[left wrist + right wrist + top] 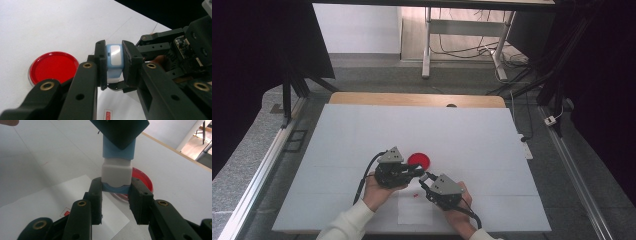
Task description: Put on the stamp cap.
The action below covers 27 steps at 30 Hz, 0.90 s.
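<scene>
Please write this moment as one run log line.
left gripper: shut on blue-white block | right gripper: gripping its lower end | red dish: on table

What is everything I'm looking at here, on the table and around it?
Small blue and white plastic block: one, light blue with a white middle, held above the table between both tongs.
Round red plastic dish: one, red with a clear rim, flat on the table just behind the tongs.
White paper sheet: one, white with a small red mark, on the table's near edge.
White table top: one, white, with a wooden strip along its far edge.
Metal desk frame: one, grey, on the floor beyond the table, cables beside it.
Left tongs: black, shut on the block's blue end.
Right tongs: black, around the block's other blue end.
Hands: two, white sleeves, at the bottom of the high view.
</scene>
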Each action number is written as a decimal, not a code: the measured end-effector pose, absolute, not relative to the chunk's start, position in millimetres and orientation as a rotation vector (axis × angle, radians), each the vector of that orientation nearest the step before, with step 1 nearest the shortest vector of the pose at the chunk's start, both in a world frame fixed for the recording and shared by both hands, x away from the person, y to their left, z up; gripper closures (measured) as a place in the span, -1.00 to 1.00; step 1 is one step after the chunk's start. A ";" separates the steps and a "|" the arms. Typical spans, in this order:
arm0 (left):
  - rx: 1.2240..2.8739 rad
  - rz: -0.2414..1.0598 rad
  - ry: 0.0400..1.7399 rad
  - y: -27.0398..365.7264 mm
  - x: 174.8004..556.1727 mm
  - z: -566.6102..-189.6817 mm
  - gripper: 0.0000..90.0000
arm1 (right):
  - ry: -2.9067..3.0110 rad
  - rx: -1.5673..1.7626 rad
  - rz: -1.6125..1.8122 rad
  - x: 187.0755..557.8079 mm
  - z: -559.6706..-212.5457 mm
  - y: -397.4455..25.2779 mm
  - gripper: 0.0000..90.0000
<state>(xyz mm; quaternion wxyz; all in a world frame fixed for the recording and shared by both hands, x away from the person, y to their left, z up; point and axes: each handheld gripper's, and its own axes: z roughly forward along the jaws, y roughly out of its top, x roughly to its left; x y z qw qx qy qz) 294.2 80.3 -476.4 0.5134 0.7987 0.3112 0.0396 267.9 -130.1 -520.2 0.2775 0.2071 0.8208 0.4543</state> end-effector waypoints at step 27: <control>1.914 0.130 0.739 88.1 294.2 -469.3 0.67 | 2.280 0.621 1.247 279.0 -515.4 -171.0 0.09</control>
